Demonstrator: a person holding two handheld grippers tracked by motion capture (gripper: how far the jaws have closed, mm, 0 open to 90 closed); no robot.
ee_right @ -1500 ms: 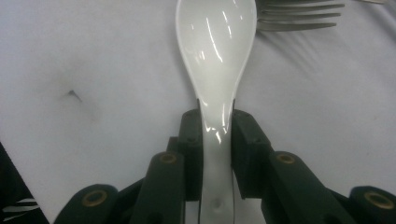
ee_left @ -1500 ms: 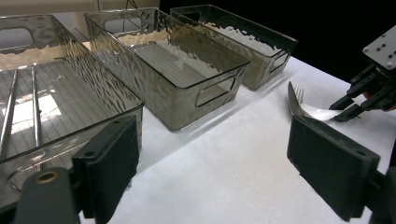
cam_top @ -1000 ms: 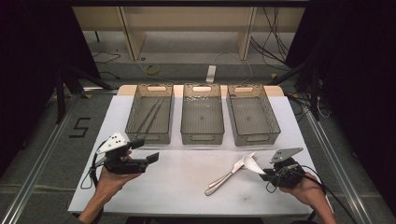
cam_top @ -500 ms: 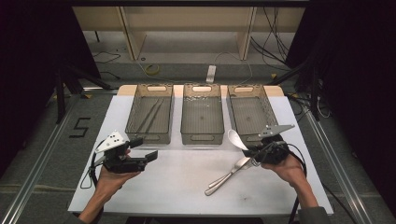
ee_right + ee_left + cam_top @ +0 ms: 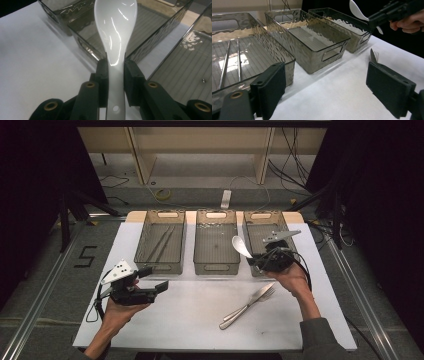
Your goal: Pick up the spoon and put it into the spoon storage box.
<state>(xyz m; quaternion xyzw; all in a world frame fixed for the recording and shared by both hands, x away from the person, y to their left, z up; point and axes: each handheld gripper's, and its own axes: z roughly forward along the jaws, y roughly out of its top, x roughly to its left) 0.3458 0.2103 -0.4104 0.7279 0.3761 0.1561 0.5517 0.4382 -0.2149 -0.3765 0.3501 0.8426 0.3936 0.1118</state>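
Right gripper (image 5: 256, 261) pinches the white spoon (image 5: 241, 246) by its handle; glossy handle might slip short of the right bin (image 5: 251, 229). Left gripper (image 5: 154, 279) gapes empty.

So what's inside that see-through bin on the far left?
Inside the left clear ribbed plastic bin lie two thin metal rods, side by side. Its near corner is covered by the left gripper in that gripper's view.

A white table (image 5: 190, 320) bears three clear bins (image 5: 216, 242) and a fork (image 5: 247, 306).
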